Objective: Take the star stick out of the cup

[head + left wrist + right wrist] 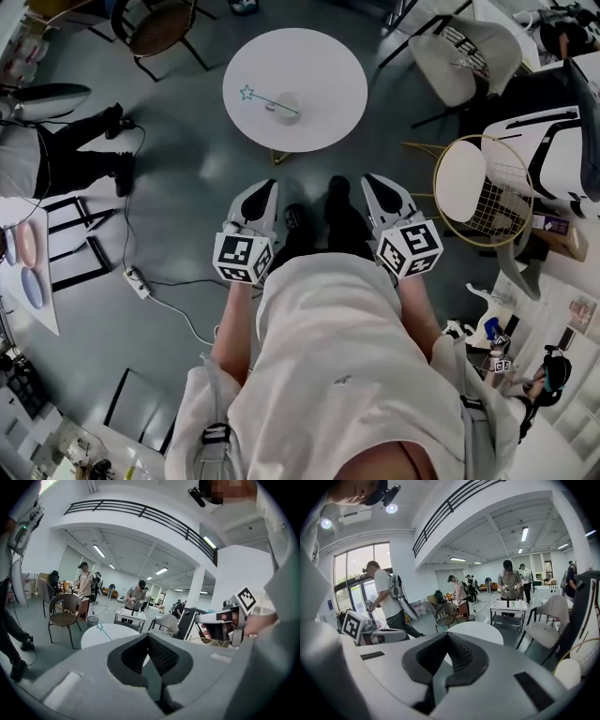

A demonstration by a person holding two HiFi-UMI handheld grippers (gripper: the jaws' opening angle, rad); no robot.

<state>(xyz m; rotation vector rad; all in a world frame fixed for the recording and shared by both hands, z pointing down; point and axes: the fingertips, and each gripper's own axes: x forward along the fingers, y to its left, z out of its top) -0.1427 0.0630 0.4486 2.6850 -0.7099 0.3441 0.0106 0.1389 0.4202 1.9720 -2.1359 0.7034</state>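
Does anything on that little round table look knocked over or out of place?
Nothing is spilled or broken. The star stick leans far to one side in the cup on the round white table, star end out past the rim. A power strip and its cable lie loose on the floor nearby.

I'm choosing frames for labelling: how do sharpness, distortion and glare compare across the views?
Head view: sharp, evenly lit, star stick crisp against the white table. Left gripper view: heavy fisheye, dark corners. Right gripper view: same fisheye, lamp glare upper left.
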